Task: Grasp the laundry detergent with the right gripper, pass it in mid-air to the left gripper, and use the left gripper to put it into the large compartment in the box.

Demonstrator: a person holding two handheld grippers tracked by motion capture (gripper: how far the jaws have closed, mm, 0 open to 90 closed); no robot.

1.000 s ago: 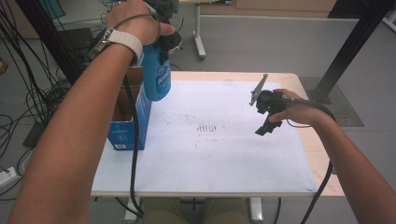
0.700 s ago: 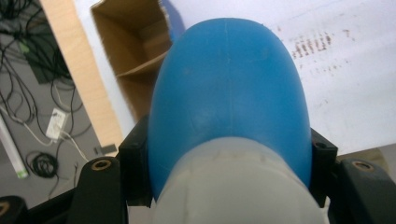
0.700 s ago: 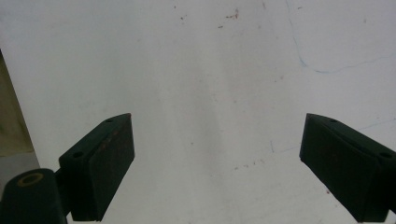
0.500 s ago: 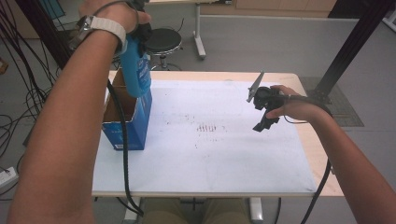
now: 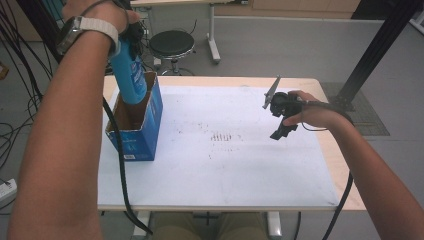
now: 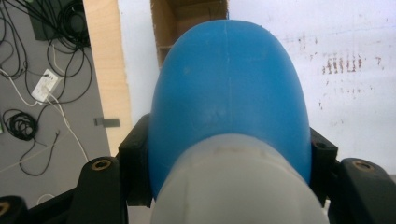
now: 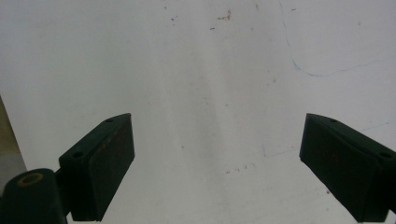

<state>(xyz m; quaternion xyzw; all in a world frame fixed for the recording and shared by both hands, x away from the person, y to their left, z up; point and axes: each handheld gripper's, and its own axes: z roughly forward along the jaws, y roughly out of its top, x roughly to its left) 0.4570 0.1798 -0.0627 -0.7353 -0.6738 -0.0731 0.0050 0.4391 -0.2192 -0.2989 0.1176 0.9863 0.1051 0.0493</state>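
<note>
Blue bottle [image 5: 127, 75] up at ten o'clock in the high view, upright, its lower end inside the open top of the blue cardboard box [image 5: 137, 132] that stands on the left part of the white-covered surface [image 5: 225, 175]. The left hand-held gripper [image 5: 127, 32] is clamped on the bottle's upper end, with the person's left hand [image 5: 95, 15] above it. Over at three o'clock, the right hand-held gripper [image 5: 280, 117] hangs above the surface, well apart from box and bottle, jaws pointing down.

Left gripper view: the blue bottle [image 6: 229, 98] sits dead centre, its pale cap end at six o'clock and a black jaw pressed on each flank. The box's brown inside [image 6: 187, 23] peeks out at twelve o'clock just past the bottle's far end.

Right gripper view: the right hand-held gripper [image 7: 215, 163] has its jaws spread wide, one at seven o'clock, one at four, nothing between them, with the stained white surface [image 7: 210, 70] below.
</note>
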